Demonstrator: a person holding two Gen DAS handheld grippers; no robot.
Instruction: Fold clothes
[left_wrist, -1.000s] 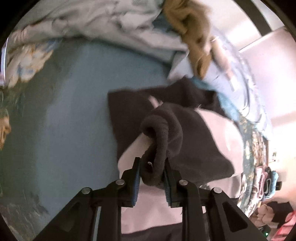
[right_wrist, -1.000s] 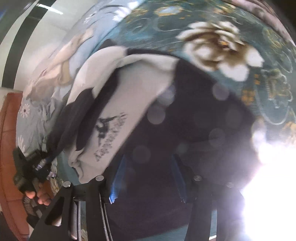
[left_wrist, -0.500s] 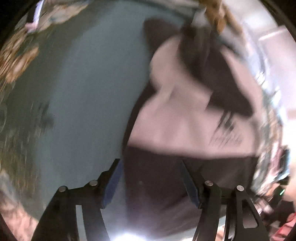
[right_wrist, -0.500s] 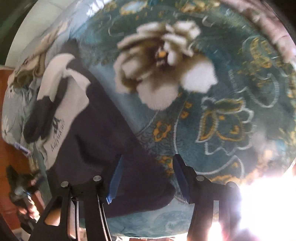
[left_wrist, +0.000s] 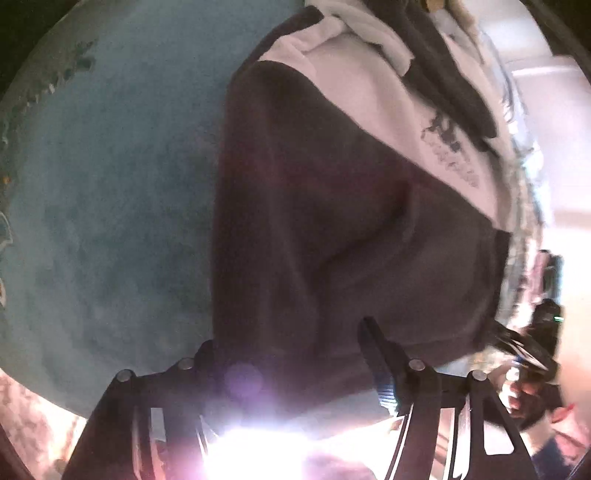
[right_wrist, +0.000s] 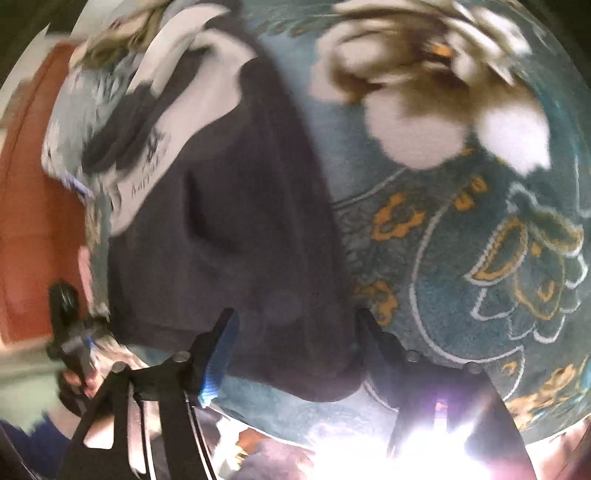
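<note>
A: Left gripper (left_wrist: 291, 363), item one: our jaws stand apart over the near hem of the dark-and-white sweatshirt (left_wrist: 351, 229), nothing pinched; they have just eased slightly inward after springing wide, and cloth lies under the gap, not in it

B: Right gripper (right_wrist: 293, 345), item two: likewise released, jaws just opening further, set over the hem's other corner at the garment's 5 o'clock edge. Cloth sits between the pads but we see no pinch

A: Sweatshirt, item three: laid flat on the teal floral blanket (right_wrist: 461, 240), dark lower body toward us, white chest panel with print out at 1 o'clock in our left view, a dark sleeve crossed over it. We judge the sleeve was laid inward so the body makes a narrow strip

B: Placement note: we read both tools at the hem, one per corner, so the bottom can be carried up evenly. Next move likely a pinch at each corner

A: Other stock: rumpled pale bedding (right_wrist: 74, 122) beyond the collar, at 10 o'clock in our right view. Glare hides the near edge

B: Hazard: thick fleece may slip from a shallow pinch
</note>
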